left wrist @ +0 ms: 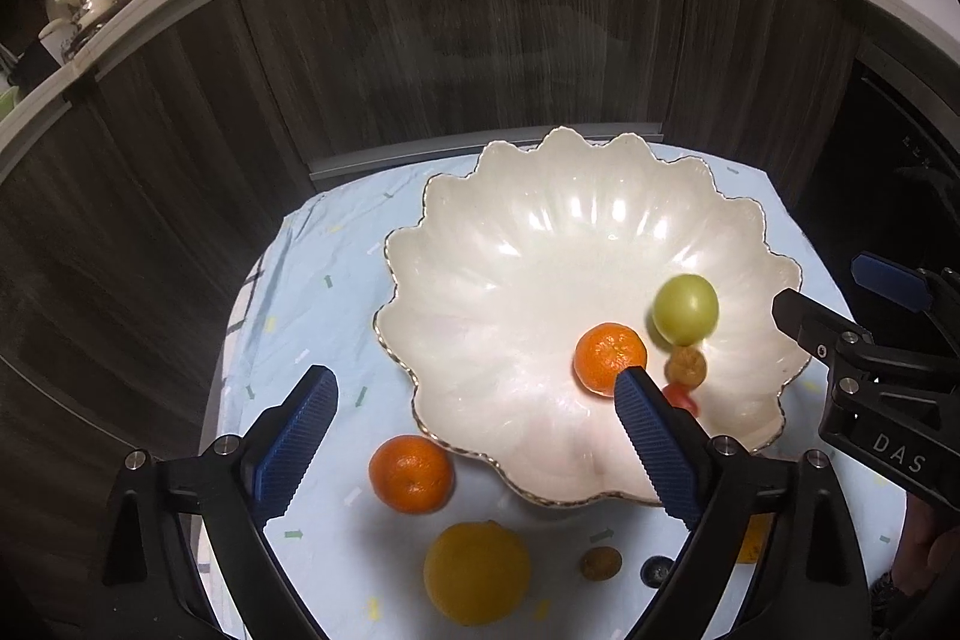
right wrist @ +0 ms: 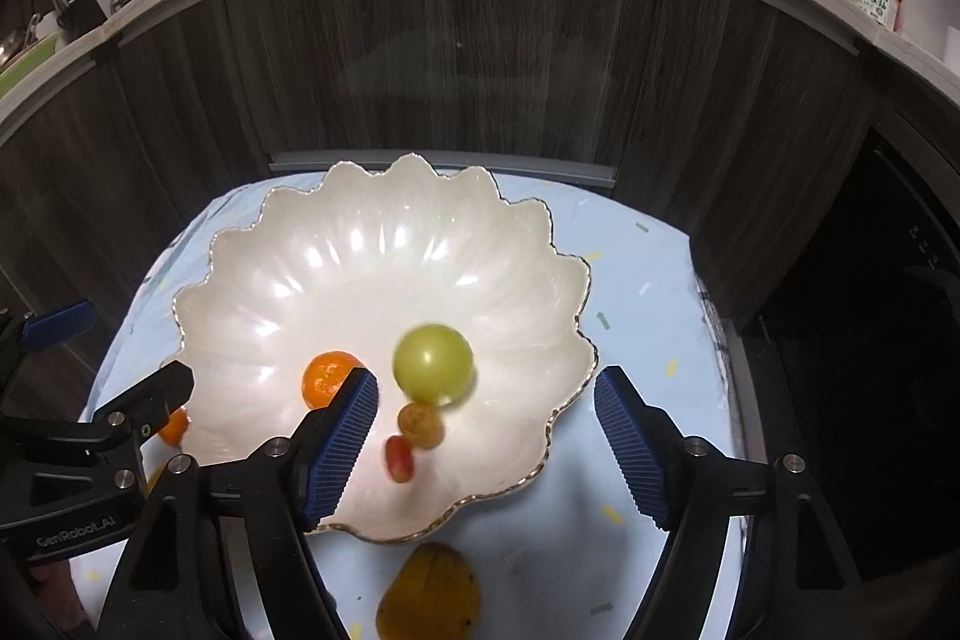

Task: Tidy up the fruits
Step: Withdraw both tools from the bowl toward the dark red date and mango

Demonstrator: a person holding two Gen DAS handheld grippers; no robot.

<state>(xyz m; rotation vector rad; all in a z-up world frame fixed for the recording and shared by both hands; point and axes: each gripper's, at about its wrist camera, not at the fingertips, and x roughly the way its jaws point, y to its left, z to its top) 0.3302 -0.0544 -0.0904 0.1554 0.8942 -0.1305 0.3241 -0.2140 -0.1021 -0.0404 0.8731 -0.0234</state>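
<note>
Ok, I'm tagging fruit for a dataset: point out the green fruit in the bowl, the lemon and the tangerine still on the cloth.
green fruit (right wrist: 432, 363), right wrist view, middle of its skin.
lemon (left wrist: 477, 572), left wrist view, centre of its rind.
tangerine on the cloth (left wrist: 410, 473), left wrist view, its top.

four fruits lie in the bowl (left wrist: 540, 232); mandarin (left wrist: 411, 473) and lemon (left wrist: 477, 572) before it.

Left gripper (left wrist: 474, 400), right gripper (right wrist: 486, 400): black frames, ribbed blue pads, silver screws, faint "GenRobot.AI" marking.
</note>
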